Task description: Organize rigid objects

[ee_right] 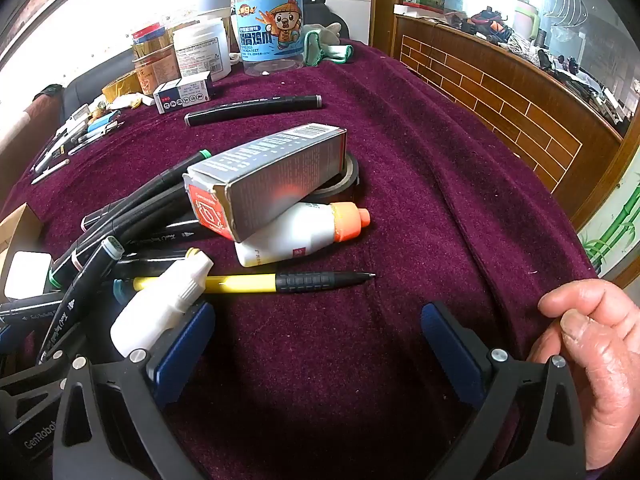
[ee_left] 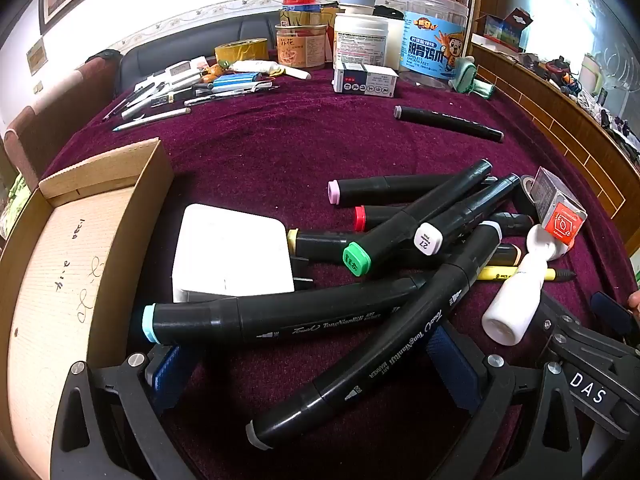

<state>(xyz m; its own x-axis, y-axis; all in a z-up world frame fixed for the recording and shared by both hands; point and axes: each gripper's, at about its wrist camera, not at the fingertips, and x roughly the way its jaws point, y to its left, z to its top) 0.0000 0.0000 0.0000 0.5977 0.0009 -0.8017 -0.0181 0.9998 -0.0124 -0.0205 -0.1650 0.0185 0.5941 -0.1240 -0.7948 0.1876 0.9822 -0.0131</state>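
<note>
Left wrist: marker pile (ee_left: 400,240) nr box (ee_left: 60,260)

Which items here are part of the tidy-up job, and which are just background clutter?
Likely job items, near the grippers:
- marker pile
- white charger
- yellow pen
- white dropper bottle
- grey carton
- orange-capped bottle
- cardboard box, probably the destination

Likely just lying about, at the far edge:
- snack jar
- white tub
- tape roll
</note>
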